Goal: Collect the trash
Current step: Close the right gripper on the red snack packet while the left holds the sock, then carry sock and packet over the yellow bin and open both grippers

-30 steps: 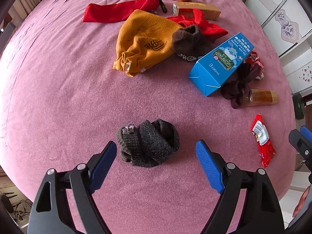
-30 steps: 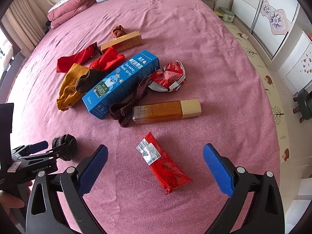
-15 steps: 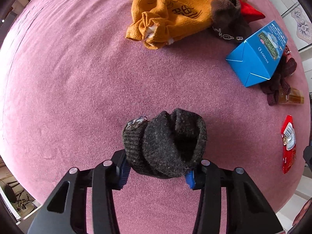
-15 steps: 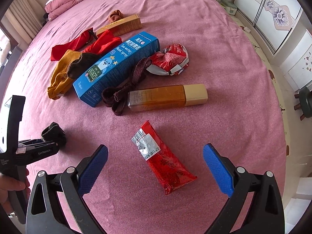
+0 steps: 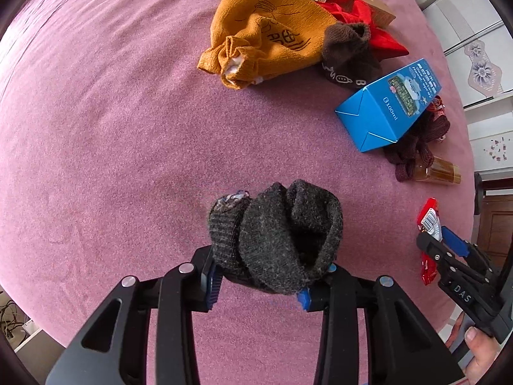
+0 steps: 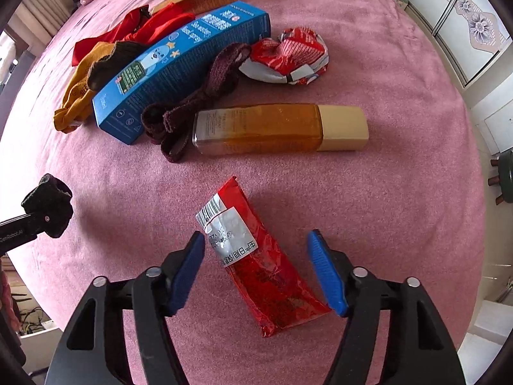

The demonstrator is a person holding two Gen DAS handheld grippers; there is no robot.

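A balled dark grey sock [image 5: 282, 237] sits between the blue pads of my left gripper [image 5: 259, 288]. Its jaws are closing and squeeze the sock from both sides just above the pink bedspread [image 5: 96, 128]. The same sock [image 6: 48, 203] shows at the left edge of the right wrist view. A red snack packet [image 6: 272, 292] with a silver barcode label lies flat on the bed. My right gripper [image 6: 256, 256] is lowered over it with one pad on each side. Those jaws are closing, and a gap remains between each pad and the packet.
Behind the packet lie an amber bottle [image 6: 272, 128], a maroon knitted band [image 6: 198, 96], a blue carton [image 6: 179, 64] and a crumpled red-and-white wrapper [image 6: 288, 54]. Farther back are a mustard pouch [image 5: 266, 32], a brown sock [image 5: 349, 51] and red cloth. The bed's edge runs close on the right.
My left gripper has closed on the dark grey sock and lifted it slightly. My right gripper has dropped toward the red packet and its jaws have narrowed around it.
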